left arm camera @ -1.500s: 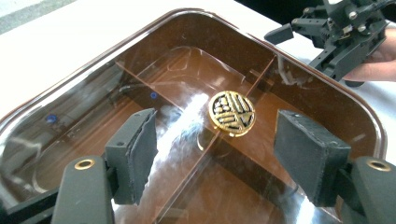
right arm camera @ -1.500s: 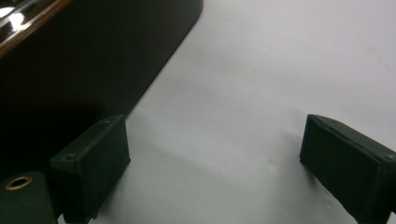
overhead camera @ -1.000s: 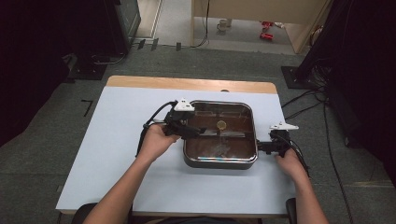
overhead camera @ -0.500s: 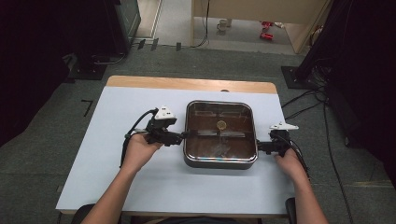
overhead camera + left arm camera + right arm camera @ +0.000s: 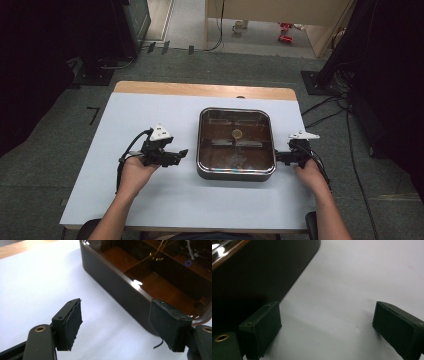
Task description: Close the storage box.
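Two forearms are seen entering from the bottom of the high view, each hand holding a gripper over a pale table (image 5: 100,200). The left gripper (image 5: 181,153) is held just off the left side of a dark square pan (image 5: 206,150), its jaws spread wide with nothing between them; the gap to the pan is plain from above. In the left gripper view the same left gripper (image 5: 120,326) is shown with bare table between its pads (image 5: 72,322), and the pan's wall (image 5: 112,287) runs past the far pad without being clamped. The right gripper (image 5: 278,157) is set at the pan's right side; whether it touches cannot be told from above. In the right gripper view its jaws (image 5: 325,327) are seen wide apart and empty, one resting close beside the dark pan wall (image 5: 249,282). The pan sits at mid-table. Its brown, divided interior is laid open in the high and left gripper views. Beyond the table, a wooden edge (image 5: 200,90), grey floor and cables (image 5: 325,107) are visible.
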A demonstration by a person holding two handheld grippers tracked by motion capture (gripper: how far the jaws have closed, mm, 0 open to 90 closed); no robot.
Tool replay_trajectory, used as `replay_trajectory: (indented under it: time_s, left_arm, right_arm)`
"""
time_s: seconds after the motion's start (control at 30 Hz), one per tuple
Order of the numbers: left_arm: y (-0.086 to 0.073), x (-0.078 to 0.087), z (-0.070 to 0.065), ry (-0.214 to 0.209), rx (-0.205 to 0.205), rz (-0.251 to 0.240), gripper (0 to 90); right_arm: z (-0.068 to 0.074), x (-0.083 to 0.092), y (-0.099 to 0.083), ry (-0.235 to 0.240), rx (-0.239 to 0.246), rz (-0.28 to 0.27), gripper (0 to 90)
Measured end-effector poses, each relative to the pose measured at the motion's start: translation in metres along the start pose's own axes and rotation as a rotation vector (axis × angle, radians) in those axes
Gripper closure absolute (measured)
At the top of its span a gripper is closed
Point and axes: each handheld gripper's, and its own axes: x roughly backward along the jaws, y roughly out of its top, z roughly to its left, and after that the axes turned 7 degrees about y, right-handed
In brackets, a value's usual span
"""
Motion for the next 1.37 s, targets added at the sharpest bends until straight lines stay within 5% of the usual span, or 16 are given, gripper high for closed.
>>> replay_trajectory:
  time_s: [0.63,0.9,1.37]
  left_arm:
    - [-0.046,-0.005,-0.007,0.035,0.056,0.053,25.2]
    - [-0.055,-0.024,-0.013,0.064,0.036,0.121,25.2]
    - [-0.062,-0.032,-0.023,0.075,-0.048,0.108,13.2]
  right_arm:
    - [0.000,0.000,0.000,0.000,-0.001,0.000,7.6]
    - [0.000,0.000,0.000,0.000,0.000,0.000,7.7]
    - [0.000,0.000,0.000,0.000,0.000,0.000,7.6]
